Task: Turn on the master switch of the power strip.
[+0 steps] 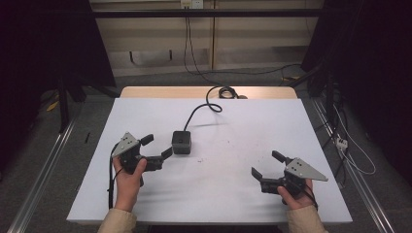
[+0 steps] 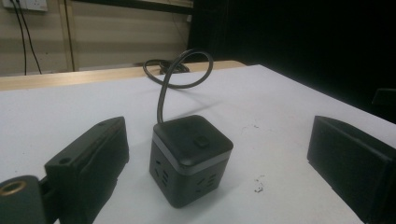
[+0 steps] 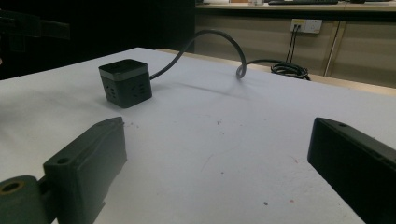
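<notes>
- Two hand-held grippers work over the table. The left gripper, at the left centre of the high view, has its jaws spread wide and grips nothing. The right gripper, at the lower right, is likewise spread wide with nothing between its jaws.
- One table with a white top fills the middle of the high view. A strip of bare wood shows along its far edge. Most of the top lies bare, with wide open room between the two grippers and toward the right edge.
- Two hands: the left hand and the right hand come up from the bottom edge, each around its gripper's body, both near the table's near edge.
- One black cube power socket stands just left of the table's centre. In the left gripper view the cube sits in the gap between the spread jaws, touching neither. In the right gripper view it sits upper left, well apart from the jaws.
- One cable runs from the cube, loops above the top, and coils at the far edge.
</notes>
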### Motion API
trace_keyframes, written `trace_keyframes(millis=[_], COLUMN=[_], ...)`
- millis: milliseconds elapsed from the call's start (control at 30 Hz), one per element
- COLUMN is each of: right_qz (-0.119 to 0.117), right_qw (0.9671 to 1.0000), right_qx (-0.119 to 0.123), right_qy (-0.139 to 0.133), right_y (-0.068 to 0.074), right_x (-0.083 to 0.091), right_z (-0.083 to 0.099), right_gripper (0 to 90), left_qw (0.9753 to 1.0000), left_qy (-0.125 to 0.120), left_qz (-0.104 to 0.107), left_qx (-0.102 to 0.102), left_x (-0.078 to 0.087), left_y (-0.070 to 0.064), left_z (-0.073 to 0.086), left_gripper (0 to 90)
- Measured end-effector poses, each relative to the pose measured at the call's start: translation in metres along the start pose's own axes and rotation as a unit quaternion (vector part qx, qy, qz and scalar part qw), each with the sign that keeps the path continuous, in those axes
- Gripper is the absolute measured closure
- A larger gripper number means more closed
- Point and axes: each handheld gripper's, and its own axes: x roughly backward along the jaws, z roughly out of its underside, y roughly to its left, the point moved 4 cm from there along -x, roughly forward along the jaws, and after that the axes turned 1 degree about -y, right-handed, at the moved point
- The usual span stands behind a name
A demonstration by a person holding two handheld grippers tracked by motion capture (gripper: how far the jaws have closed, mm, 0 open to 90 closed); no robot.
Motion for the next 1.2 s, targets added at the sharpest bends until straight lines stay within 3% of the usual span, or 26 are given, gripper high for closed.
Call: trace_keyframes(millis=[867,1200], right_qz=[0.005,0.001], right_qw=[0.9999,0.9999], right_qx=[-0.011,-0.014], right_qy=[0.002,0.008], right_y=[-0.004,-0.003], right_x=[0.002,0.001], right_z=[-0.001,0.0], right_gripper=[4.6,4.6], left_qw=[0.9999,0.9999], left_qy=[0.009,0.007], left_qz=[0.007,-0.003], left_qx=[0.004,0.009], left_x=[-0.016,-0.017], left_y=[0.0,0.005], left_z=[-0.001,-0.003], left_gripper=[5.4,5.9])
